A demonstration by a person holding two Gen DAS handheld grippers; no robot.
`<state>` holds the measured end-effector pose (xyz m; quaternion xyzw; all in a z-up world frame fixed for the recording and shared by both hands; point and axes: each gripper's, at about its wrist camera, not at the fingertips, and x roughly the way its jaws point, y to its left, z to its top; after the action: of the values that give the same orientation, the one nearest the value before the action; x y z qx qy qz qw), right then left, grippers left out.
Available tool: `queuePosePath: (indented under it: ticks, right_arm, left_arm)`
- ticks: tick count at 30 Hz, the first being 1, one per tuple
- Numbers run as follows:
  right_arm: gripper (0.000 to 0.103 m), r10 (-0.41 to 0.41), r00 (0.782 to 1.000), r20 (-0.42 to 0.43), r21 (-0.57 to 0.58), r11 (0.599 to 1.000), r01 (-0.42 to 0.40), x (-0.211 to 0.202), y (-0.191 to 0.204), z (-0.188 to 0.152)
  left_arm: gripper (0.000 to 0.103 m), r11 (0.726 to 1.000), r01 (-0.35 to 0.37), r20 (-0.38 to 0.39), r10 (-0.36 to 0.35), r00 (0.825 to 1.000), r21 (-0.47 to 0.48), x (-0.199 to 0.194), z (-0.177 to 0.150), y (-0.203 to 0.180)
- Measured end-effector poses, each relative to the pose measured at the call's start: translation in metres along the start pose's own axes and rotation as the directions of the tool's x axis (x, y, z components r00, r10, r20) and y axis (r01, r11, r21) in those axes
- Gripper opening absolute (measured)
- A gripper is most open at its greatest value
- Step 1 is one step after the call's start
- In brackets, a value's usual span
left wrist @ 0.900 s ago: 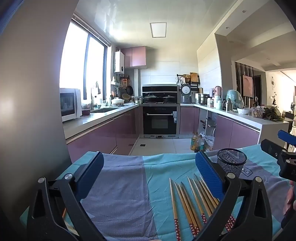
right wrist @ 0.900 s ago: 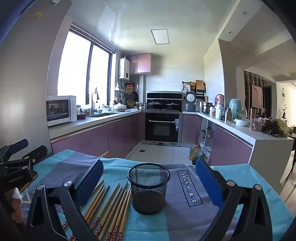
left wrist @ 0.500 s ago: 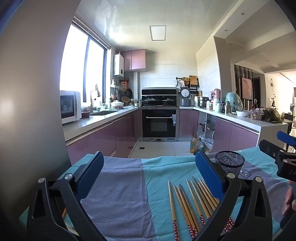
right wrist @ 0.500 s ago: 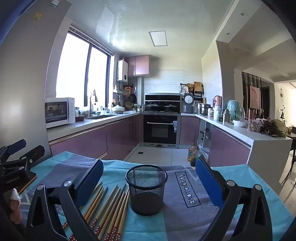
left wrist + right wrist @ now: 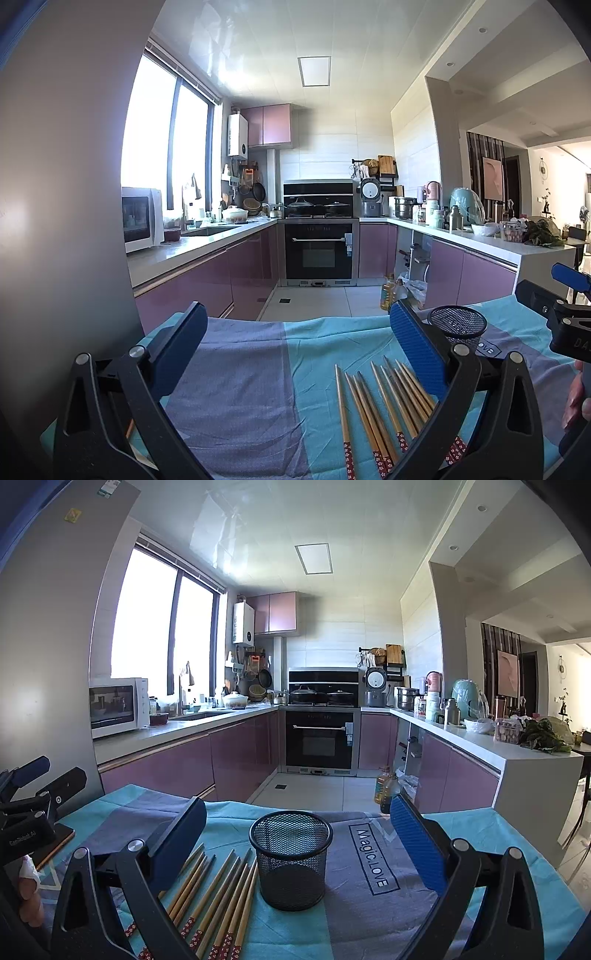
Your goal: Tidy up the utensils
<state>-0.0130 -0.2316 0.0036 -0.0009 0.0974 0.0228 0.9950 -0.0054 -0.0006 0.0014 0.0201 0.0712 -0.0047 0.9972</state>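
Several wooden chopsticks [image 5: 384, 406] with red patterned ends lie side by side on a blue and grey tablecloth [image 5: 240, 387]. They also show in the right wrist view [image 5: 218, 897], just left of an empty black mesh cup [image 5: 290, 856]. The cup's rim shows at the right in the left wrist view [image 5: 457, 325]. My left gripper [image 5: 295, 347] is open and empty above the cloth, with the chopsticks by its right finger. My right gripper [image 5: 297, 842] is open and empty, with the cup between its fingers' line of sight.
The table's far edge drops to a tiled kitchen floor [image 5: 306, 794]. Purple cabinets and counters [image 5: 177, 753] run behind, with an oven [image 5: 319, 738] at the back. A grey wall [image 5: 55, 221] stands close on the left. Oil bottles [image 5: 384, 790] stand on the floor.
Both cameras have tilted slightly, so the table and cup sit lower in view. The chopsticks and cup have not moved. Both grippers stay open.
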Motion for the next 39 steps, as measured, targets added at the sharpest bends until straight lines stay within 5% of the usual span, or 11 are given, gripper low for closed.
queuePosePath:
  ticks: [39]
  right_arm:
    - [0.096, -0.006, 1.000, 0.012, 0.008, 1.000, 0.006, -0.0035, -0.0041, 0.0004]
  left_arm:
    - [0.098, 1.000, -0.004, 0.007, 0.004, 1.000, 0.002, -0.0023, 0.0017, -0.0007]
